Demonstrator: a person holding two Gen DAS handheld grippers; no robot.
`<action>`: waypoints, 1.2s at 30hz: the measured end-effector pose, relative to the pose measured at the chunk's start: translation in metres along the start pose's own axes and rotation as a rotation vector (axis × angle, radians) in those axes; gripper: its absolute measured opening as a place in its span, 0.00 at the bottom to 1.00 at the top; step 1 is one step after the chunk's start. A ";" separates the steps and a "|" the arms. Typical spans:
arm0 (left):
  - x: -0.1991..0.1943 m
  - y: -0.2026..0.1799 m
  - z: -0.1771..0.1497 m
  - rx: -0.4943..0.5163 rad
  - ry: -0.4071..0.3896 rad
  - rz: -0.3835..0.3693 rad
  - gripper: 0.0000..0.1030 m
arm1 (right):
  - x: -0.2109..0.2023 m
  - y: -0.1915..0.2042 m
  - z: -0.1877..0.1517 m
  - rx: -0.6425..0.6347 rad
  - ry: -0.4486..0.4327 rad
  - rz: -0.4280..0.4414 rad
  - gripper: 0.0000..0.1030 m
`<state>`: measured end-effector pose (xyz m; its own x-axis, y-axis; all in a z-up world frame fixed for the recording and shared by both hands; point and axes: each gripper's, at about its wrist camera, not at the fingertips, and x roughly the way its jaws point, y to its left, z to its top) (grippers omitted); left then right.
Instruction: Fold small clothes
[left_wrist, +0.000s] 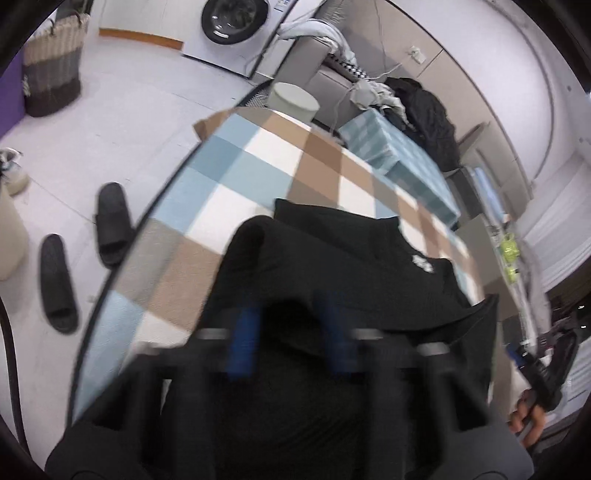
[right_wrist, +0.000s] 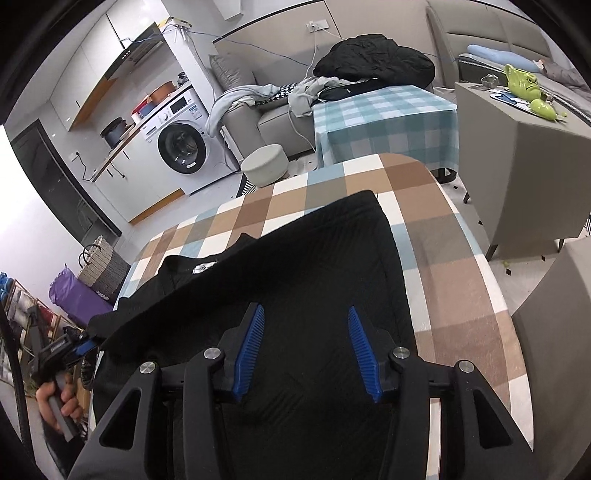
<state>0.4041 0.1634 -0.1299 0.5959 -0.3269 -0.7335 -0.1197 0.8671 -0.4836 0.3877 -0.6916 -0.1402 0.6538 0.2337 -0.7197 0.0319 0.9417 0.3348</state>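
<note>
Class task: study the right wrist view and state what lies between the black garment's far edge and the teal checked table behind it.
In the right wrist view, only bare brown-and-blue checked tablecloth lies between the black garment and the teal checked table; nothing rests there.
</note>
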 end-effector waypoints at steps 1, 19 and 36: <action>0.002 -0.003 0.003 0.005 -0.004 -0.015 0.02 | -0.003 -0.001 -0.003 0.002 -0.002 -0.001 0.47; -0.026 -0.015 0.041 0.008 -0.213 0.033 0.76 | -0.003 -0.042 -0.017 0.054 0.062 -0.093 0.48; 0.019 -0.003 0.016 0.126 -0.083 0.165 0.76 | 0.077 -0.025 0.053 -0.062 0.010 -0.201 0.38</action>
<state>0.4283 0.1605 -0.1345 0.6402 -0.1489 -0.7537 -0.1239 0.9482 -0.2925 0.4768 -0.7100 -0.1718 0.6318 0.0415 -0.7740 0.1146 0.9826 0.1463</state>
